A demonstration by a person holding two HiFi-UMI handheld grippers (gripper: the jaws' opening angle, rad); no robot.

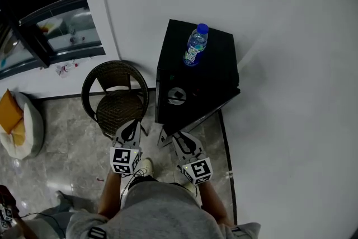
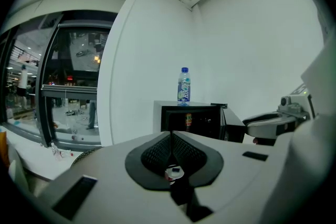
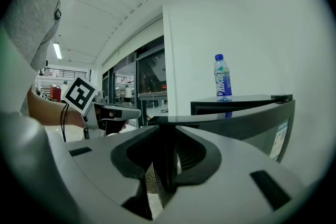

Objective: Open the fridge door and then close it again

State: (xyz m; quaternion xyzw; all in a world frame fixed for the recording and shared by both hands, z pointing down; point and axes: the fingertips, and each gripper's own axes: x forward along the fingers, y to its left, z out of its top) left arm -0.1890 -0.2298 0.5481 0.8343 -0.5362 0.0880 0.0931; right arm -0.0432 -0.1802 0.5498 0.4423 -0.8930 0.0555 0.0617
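If yanked by right hand-held gripper [image 1: 178, 137] clamped on door [image 1: 207, 111], might shake bottle [image 1: 196, 45] off fridge [image 1: 212, 75], with left hand-held gripper [image 1: 130, 127] pressed together, empty.

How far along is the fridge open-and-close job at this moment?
Done: the glossy black door of the small black fridge already stands ajar. In hand: the right gripper appears clamped on the door's free edge; the left gripper is shut and empty. Left: shutting the door again, perhaps after opening it wider.
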